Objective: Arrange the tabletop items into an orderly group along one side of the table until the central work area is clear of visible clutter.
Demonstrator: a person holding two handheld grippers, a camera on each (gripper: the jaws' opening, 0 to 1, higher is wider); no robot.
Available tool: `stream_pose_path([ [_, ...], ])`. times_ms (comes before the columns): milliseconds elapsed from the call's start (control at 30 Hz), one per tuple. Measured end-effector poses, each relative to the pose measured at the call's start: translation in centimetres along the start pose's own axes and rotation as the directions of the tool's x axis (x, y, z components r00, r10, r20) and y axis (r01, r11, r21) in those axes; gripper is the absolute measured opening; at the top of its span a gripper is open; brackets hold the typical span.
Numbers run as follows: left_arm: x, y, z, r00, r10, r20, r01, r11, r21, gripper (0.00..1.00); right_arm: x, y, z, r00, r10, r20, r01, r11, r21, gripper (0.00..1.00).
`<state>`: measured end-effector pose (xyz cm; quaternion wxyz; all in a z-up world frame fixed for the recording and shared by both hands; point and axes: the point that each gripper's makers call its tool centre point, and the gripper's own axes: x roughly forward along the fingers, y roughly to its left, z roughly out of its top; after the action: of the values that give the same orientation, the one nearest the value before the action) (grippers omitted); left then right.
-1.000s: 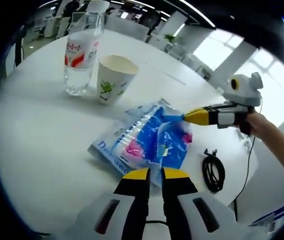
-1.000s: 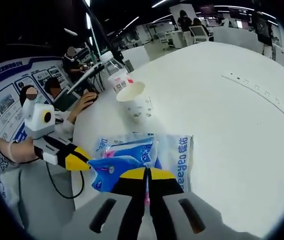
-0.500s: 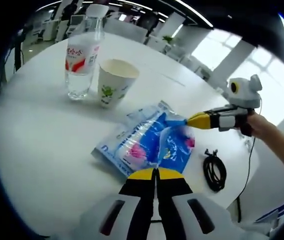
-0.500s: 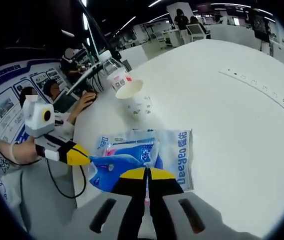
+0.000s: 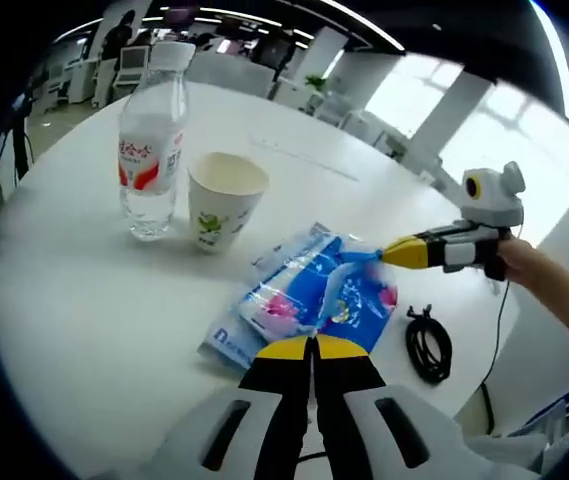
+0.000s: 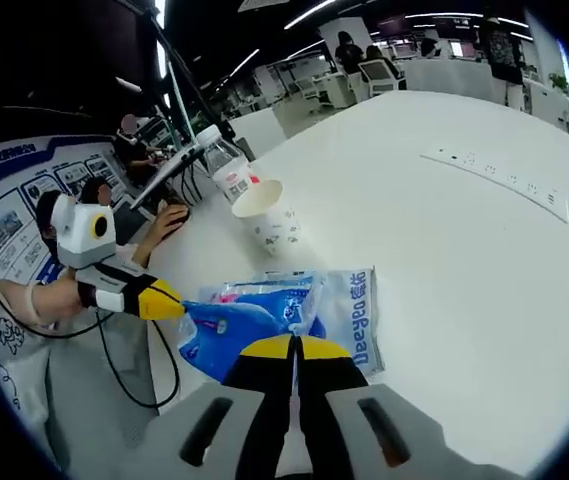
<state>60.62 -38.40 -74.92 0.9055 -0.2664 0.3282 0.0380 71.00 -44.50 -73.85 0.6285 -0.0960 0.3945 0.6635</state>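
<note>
White table (image 5: 74,300): one bottle (image 5: 149,140), one cup (image 5: 224,200)

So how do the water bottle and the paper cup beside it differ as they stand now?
The water bottle is clear plastic, capped, with a red and white label; the paper cup is opaque white with a green print and has an open top. The bottle stands taller and narrower, while the cup is shorter and flares toward its rim. Both stand upright, side by side on the white table, beyond the blue packet.
</note>
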Motion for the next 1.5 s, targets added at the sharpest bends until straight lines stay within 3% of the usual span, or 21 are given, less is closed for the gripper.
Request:
stream_pose_path([
  [233,1.2,-0.9,1.4,0.999,-0.036,-0.004,0.036,0.999,0.041,0.0,-2.0,-1.1,0.2,0.996,-0.058,0.064,0.054,0.996,0.073,0.0],
  [333,2.0,-2.0,2.4,0.998,-0.064,-0.007,0.064,0.995,0.07,0.0,-3.2,-1.9,0.0,0.991,-0.107,0.076,0.103,0.993,0.059,0.0],
  [733,5.3,-6.0,5.4,0.989,-0.146,-0.039,0.15,0.973,0.175,0.0,-7.9,-5.0,-0.3,0.967,-0.207,0.148,0.184,0.971,0.155,0.0],
  [1067,7.2,-8.1,6.2,0.981,-0.186,-0.05,0.193,0.963,0.189,0.0,-9.7,-6.3,-0.6,0.952,-0.248,0.178,0.214,0.958,0.191,0.0],
  [1500,9.5,-10.0,7.0,0.972,-0.233,-0.023,0.234,0.965,0.121,0.0,-12.1,-8.1,-1.5,0.926,-0.31,0.215,0.257,0.935,0.243,0.0],
])
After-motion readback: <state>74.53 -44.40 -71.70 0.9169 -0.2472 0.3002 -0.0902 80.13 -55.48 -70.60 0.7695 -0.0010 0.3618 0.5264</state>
